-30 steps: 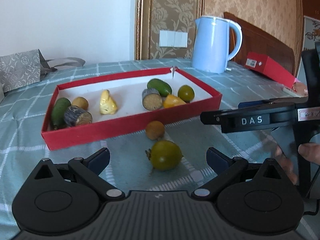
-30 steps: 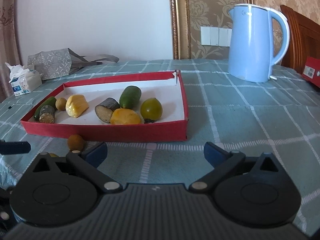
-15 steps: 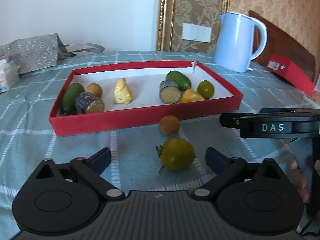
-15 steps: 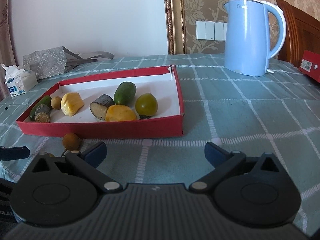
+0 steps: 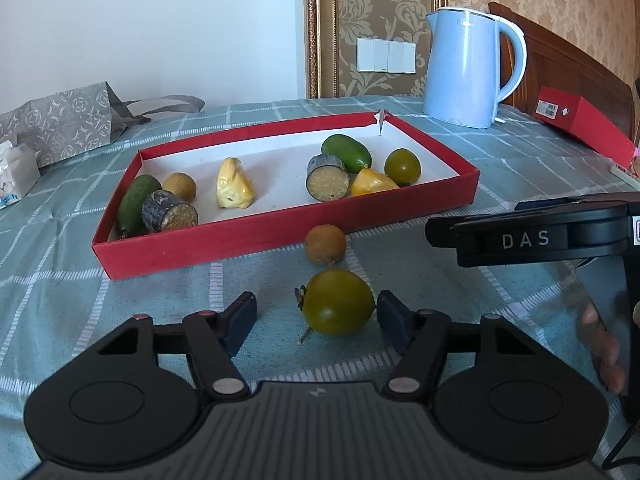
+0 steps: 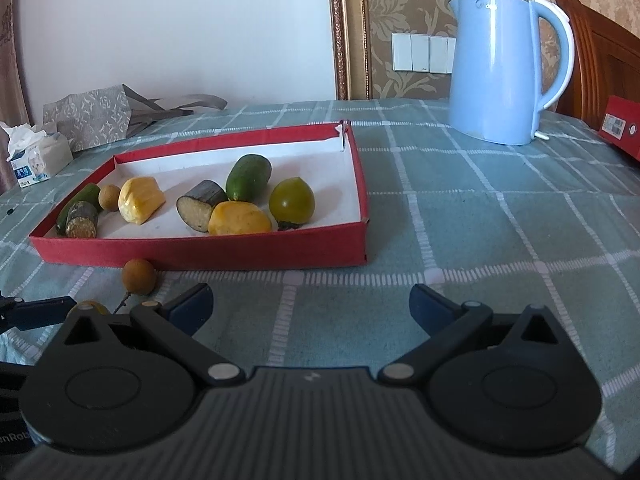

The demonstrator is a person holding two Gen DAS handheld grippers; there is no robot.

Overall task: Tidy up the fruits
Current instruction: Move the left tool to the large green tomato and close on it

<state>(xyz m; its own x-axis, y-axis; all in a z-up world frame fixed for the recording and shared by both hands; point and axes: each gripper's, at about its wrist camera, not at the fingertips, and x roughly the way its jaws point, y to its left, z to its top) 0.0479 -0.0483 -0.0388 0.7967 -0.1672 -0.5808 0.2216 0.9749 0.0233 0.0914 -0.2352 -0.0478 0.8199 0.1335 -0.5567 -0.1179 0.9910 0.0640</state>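
The checked counter (image 5: 520,184) carries a red tray (image 5: 280,232) of fruit. Just before it lie a longan (image 5: 325,244) and a green passion fruit (image 5: 338,301). The left claw (image 5: 316,318), jaws just closing, brackets that fruit, perhaps grazing it rightward, ungripped. The right claw (image 6: 312,304) gapes empty.

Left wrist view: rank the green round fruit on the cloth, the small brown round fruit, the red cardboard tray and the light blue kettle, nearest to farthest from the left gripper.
1. Green round fruit: between the left gripper jaws.
2. Small brown round fruit: just beyond, before the tray.
3. Red cardboard tray: middle of table.
4. Light blue kettle: far right, by the wall.
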